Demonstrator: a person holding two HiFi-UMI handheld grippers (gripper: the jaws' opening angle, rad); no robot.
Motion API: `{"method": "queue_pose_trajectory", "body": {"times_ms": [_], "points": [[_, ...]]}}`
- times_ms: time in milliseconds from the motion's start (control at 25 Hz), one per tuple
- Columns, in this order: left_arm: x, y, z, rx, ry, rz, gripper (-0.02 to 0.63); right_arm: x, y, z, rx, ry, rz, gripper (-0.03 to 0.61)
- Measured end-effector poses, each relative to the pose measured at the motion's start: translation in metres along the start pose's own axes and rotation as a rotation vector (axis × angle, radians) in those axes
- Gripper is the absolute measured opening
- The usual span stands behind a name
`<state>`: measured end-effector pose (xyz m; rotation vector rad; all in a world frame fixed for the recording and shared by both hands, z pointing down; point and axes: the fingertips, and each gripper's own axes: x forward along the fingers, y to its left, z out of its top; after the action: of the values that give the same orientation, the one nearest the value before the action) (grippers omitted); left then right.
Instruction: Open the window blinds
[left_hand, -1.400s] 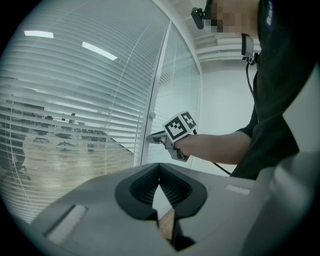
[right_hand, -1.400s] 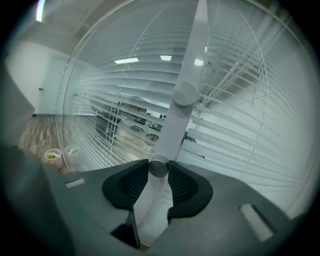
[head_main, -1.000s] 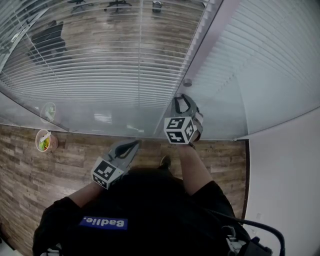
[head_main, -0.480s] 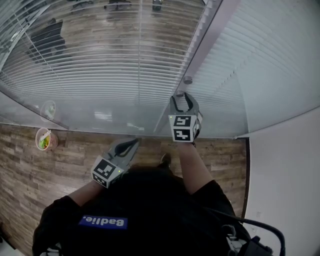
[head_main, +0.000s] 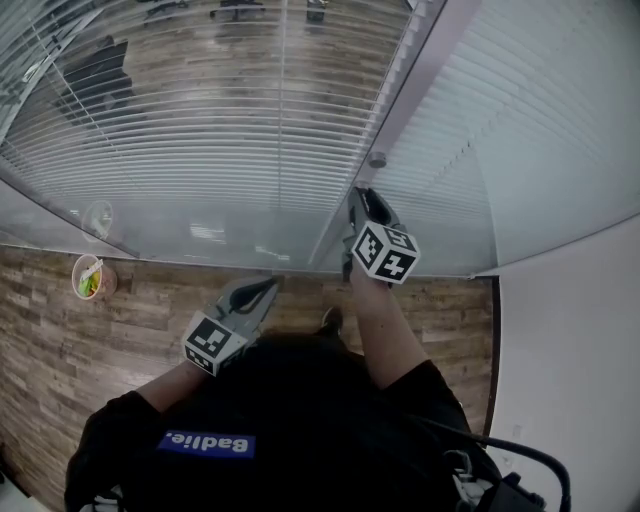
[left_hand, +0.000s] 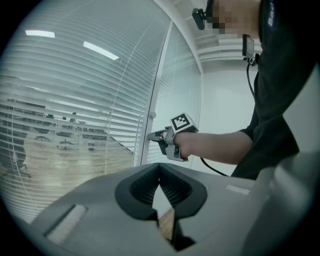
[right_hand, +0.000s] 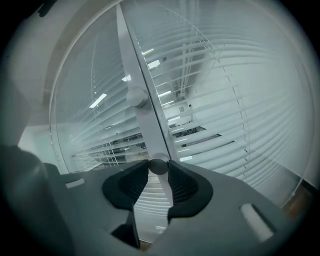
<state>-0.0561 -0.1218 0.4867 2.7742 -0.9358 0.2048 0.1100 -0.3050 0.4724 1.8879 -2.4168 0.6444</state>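
The right tongs (right_hand: 158, 171) had just been closing and sat clamped on a small round knob (right_hand: 158, 164), with one pad against each side of it. The marker cube (head_main: 385, 252) on their back was tipped to one side. The knob stood out from the pale upright frame post (right_hand: 131, 65) that divided two glass panes (head_main: 200, 225). A second knob (right_hand: 136, 97) of the same kind sat higher on the post, apart from the tongs. Behind both panes hung the window blinds (right_hand: 225, 105), and a room showed through the gaps between their white slats.

The left tongs (left_hand: 159, 181) were held lower and nearer the person's body, pointing at the glass but well short of it. Their jaws met at the tips with nothing between them.

Below lay a wooden floor (head_main: 60, 340). A small cup (head_main: 88, 280) stood on it near the foot of the left pane.
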Motion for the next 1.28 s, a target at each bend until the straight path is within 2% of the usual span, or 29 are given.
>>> {"method": "queue_pose_trajectory", "body": {"times_ms": [120, 360, 720, 880, 1280], "points": [[-0.001, 0.002, 0.0, -0.004, -0.001, 0.004, 0.0, 0.001, 0.0, 0.001, -0.055, 0.021, -0.01, 0.126], [0.0, 0.002, 0.0, 0.004, 0.003, 0.0, 0.0, 0.002, 0.003, 0.001, -0.273, 0.073, -0.078, 0.126], [0.001, 0.002, 0.0, 0.006, 0.004, -0.007, 0.0, 0.003, 0.006, -0.001, -0.453, 0.106, -0.128, 0.126], [0.002, 0.002, 0.0, 0.008, 0.003, -0.008, 0.0, 0.003, 0.009, -0.001, -0.499, 0.117, -0.13, 0.126], [0.003, 0.004, 0.0, 0.008, -0.001, -0.01, 0.0, 0.004, 0.01, -0.002, -0.501, 0.119, -0.123, 0.126]]}}
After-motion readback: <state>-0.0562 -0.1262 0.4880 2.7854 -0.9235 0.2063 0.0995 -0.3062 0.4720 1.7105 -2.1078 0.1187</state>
